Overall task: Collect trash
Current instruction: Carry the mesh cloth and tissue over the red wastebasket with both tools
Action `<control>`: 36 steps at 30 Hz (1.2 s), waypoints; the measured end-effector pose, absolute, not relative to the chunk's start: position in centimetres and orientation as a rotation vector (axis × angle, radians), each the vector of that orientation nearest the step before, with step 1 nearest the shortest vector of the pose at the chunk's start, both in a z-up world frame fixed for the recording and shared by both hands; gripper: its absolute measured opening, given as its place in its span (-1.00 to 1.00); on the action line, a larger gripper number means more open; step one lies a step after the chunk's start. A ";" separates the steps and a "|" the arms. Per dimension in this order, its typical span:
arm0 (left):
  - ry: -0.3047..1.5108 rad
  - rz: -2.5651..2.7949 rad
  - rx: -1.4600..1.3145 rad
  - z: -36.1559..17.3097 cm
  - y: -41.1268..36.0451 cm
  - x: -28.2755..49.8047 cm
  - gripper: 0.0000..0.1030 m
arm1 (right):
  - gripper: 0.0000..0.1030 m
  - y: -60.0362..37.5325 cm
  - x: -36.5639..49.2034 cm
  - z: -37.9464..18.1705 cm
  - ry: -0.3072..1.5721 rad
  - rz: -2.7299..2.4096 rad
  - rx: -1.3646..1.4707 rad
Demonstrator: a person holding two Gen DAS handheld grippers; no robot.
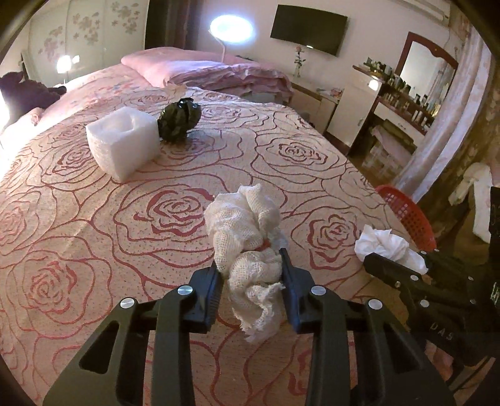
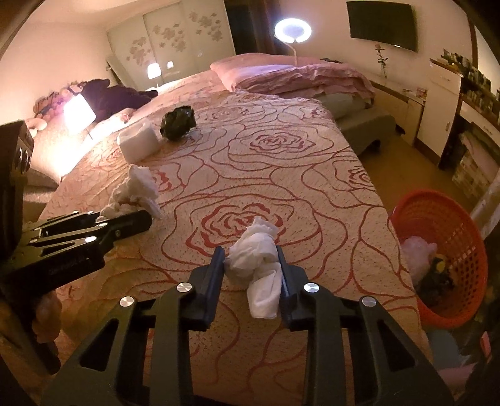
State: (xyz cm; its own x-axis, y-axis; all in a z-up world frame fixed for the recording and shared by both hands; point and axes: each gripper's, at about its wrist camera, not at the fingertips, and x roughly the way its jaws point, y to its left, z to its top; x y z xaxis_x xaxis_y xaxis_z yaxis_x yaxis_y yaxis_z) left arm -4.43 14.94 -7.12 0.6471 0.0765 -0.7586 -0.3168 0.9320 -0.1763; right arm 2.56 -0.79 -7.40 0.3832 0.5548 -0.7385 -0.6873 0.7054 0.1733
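My left gripper is shut on a crumpled cream gauze cloth and holds it above the rose-patterned bedspread. My right gripper is shut on a crumpled white tissue, also above the bed. The tissue also shows in the left wrist view, and the gauze cloth in the right wrist view. A white foam block and a dark crumpled wad lie further up the bed. An orange basket with some trash in it stands on the floor right of the bed.
Folded pink quilts lie at the far end of the bed. A dresser with a mirror and bottles stands at the right wall. A ring lamp and a wall television are behind the bed. Dark clothing lies at the left.
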 end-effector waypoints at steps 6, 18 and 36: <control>0.826 0.229 -0.311 -6.5 15.0 -4.6 -0.38 | -0.41 -1.5 2.8 -6.5 0.854 0.790 -0.147; 0.818 0.230 -0.297 -6.0 14.6 -4.4 -0.38 | -0.41 -2.7 3.4 -5.5 0.839 0.777 -0.102; 0.827 0.161 -0.223 -5.4 11.8 -1.3 -0.38 | -0.41 -5.5 5.2 -4.7 0.820 0.726 -0.019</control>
State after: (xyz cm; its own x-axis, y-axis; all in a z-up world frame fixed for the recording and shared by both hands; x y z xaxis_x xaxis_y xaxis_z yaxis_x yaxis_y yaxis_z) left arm -1.30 11.76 -5.39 0.6670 0.0548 -0.7430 -0.2276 0.9646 -0.1332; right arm 5.24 -5.54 -4.75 0.4575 0.5824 -0.6720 -0.5967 0.7613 0.2536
